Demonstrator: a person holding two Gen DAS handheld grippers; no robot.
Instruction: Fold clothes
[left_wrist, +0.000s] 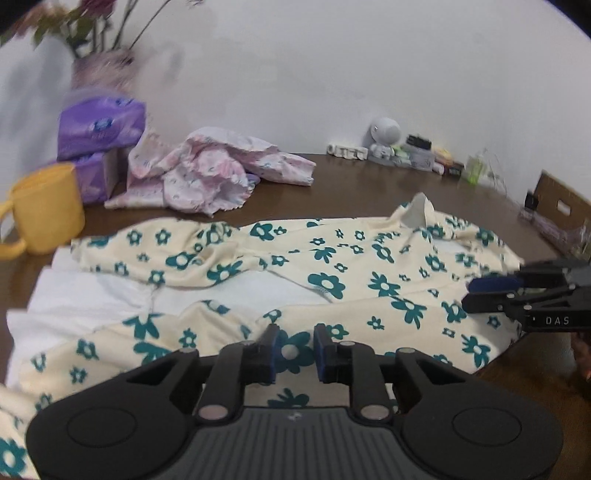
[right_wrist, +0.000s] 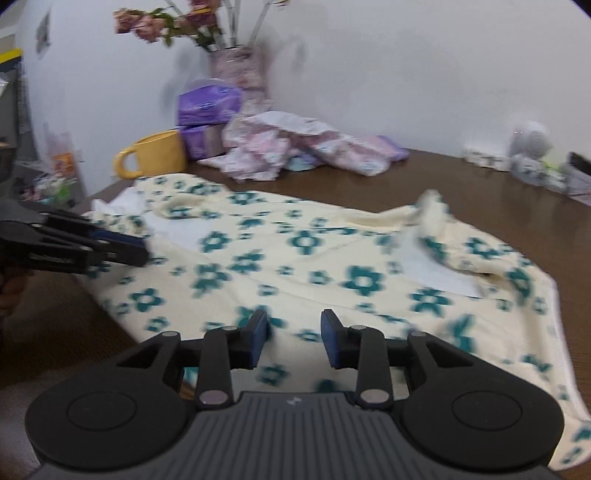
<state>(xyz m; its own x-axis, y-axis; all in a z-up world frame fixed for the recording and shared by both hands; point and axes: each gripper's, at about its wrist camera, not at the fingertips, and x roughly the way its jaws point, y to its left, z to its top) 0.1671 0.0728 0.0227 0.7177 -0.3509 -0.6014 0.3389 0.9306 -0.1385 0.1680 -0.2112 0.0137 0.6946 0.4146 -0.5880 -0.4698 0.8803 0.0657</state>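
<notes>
Right at six o'clock in each wrist view sits that hand's own tool. The left gripper (left_wrist: 295, 345) hangs over the near hem of the floral garment (left_wrist: 332, 280), jaws narrowly apart, a printed flower showing in the gap; I cannot tell whether the pads touch the cloth, and they do not look clamped on it. The right gripper (right_wrist: 293, 338) stands a little wider over the near edge of the same garment (right_wrist: 314, 266), nothing pinched between its pads. Each tool also shows in the other's view, at three o'clock on the left camera and nine o'clock on the right.

The garment lies spread across the brown table (left_wrist: 369, 184), filling the middle from nine to three o'clock, its collar turned up at about one o'clock, white lining showing where a sleeve is flipped.

Judging the step as taking hold of the near hem: both tools should bite one layer at matching points, then lift and carry together so the fold line stays straight.

Counted: two grippers, one floral garment, one crumpled pink garment (left_wrist: 218, 170) at eleven o'clock, one yellow mug (left_wrist: 46, 206) at nine, two purple tissue packs (left_wrist: 99, 125) stacked behind it, one vase of flowers (right_wrist: 240, 66) at the wall
</notes>
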